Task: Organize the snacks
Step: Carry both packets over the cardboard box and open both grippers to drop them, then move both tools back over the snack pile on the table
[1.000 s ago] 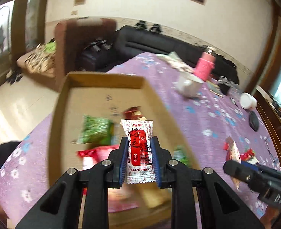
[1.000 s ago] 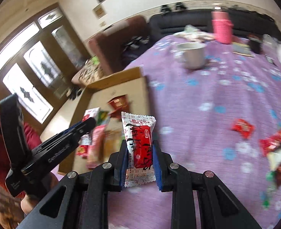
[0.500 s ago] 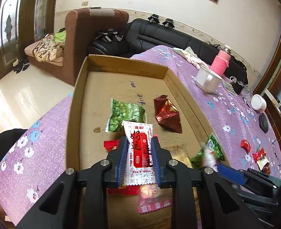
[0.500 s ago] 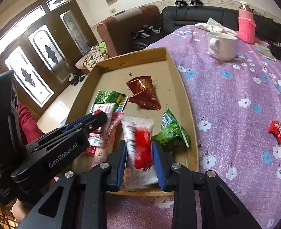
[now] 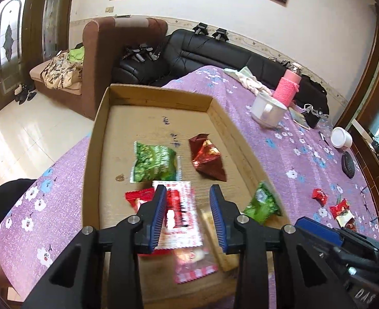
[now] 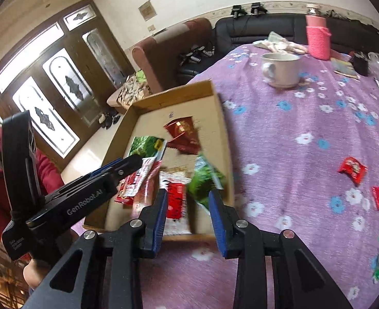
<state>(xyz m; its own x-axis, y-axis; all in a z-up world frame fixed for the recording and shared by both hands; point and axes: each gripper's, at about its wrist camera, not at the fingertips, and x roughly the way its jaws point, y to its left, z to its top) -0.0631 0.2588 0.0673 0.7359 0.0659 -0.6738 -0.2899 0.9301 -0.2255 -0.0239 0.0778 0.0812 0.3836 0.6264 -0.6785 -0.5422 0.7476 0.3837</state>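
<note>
Left gripper (image 5: 188,215): jaws have just been opening and stand apart; a white-and-red sachet (image 5: 179,216) lies blurred between them, against the left pad only, apparently dropping free. Right gripper (image 6: 188,209): same state, jaws just opened, its own white-and-red packet (image 6: 175,200) beside the left pad with a clear gap to the right one. Judgement: both hands are releasing at once above the near end of the cardboard tray (image 5: 94,159), so each load lands inside its walls.

Tray contents, left wrist view: green packet (image 5: 153,163) and dark red foil packet (image 5: 207,158) mid-floor, apart from each other; a small red wrapper (image 5: 138,198) just beside the left pad; a second green packet (image 5: 263,204) leaning at the right wall; a pink-edged clear packet (image 5: 192,265) near the front rim. Pile is loose, not sorted by kind.

Not yet collected: red candies (image 6: 351,168) on the cloth, well apart from the tray, with more wrappers at the right edge.

Surface: purple flowered tablecloth (image 6: 292,128). A white mug (image 6: 282,70) and a pink-sleeved bottle (image 6: 318,38) stand at the far end. Beyond: black sofa (image 5: 215,51), brown armchair (image 5: 99,51), glazed doors (image 6: 60,97).
</note>
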